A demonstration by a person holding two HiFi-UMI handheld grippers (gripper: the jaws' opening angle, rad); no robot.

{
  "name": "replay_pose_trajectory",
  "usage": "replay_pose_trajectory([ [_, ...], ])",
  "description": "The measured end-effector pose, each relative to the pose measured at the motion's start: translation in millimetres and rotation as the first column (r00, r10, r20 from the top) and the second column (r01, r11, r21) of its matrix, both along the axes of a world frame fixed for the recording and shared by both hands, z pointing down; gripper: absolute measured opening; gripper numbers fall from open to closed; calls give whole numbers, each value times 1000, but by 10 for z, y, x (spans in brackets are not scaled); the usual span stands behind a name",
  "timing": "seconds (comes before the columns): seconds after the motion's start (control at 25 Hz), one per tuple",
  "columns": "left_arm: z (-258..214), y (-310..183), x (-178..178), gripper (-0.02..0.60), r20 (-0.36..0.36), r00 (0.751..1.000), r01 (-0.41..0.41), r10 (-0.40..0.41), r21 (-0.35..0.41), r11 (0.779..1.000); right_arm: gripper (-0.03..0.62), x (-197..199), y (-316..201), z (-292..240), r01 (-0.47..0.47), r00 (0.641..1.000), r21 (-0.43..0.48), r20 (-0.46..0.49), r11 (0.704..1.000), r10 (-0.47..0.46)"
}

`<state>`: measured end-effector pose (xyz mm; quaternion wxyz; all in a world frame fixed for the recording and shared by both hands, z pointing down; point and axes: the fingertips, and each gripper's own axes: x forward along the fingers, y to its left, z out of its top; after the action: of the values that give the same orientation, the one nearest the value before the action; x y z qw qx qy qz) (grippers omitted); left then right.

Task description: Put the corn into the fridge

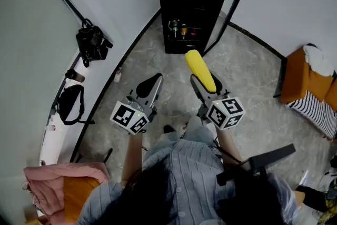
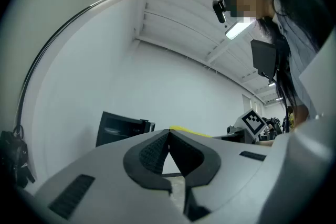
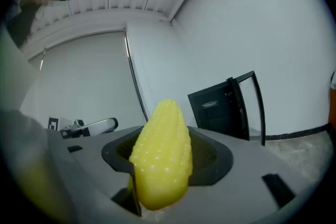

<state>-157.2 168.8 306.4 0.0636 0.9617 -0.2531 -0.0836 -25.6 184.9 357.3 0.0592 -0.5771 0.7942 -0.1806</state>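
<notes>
**Corn in the right claw, fridge open ahead**

In the head view we look down on a grey stone floor [image 1: 247, 76] that fills the middle of the frame. A pale curved wall runs along the left side.

At the top centre stands the black fridge [image 1: 184, 2]. Its door [image 1: 234, 0] is swung open toward the upper right. On a low shelf inside we make out a few small items [image 1: 181, 29], perhaps bottles or jars; they are too small to tell.

At the right edge is an orange seat [image 1: 300, 79] with a striped cloth [image 1: 318, 113] just below it. A pink cloth [image 1: 58, 176] lies in the lower left corner. A black bag [image 1: 92, 42] hangs against the wall at the upper left.

Both claws sit in the centre of the frame, below the fridge and well apart from it.

The right gripper [image 1: 206, 83] is clamped on the corn [image 1: 200, 70]. In its own view the yellow cob stands between the two dark pads, with its tip rising above them. The cob points toward the open fridge.

The left gripper [image 1: 152, 80] is to the left of the right one and holds nothing. In its own view its jaws meet at the tips.
</notes>
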Motion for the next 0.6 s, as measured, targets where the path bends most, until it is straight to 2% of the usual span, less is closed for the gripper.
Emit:
replay_pose_trajectory([
  [0.24, 315, 140, 413, 8, 86, 996, 0, 4, -44, 999, 242, 271, 65, 60, 10, 1000, -27, -2, 1000, -10],
  [0.44, 322, 281, 738, 8, 22, 999, 32, -30, -113, 993, 242, 514, 206, 49, 67, 997, -45, -27, 997, -68],
  [0.6, 351, 363, 1056, 8, 39, 998, 63, -58, -130, 989, 242, 755, 275, 77, 119, 993, -59, -20, 991, -120],
])
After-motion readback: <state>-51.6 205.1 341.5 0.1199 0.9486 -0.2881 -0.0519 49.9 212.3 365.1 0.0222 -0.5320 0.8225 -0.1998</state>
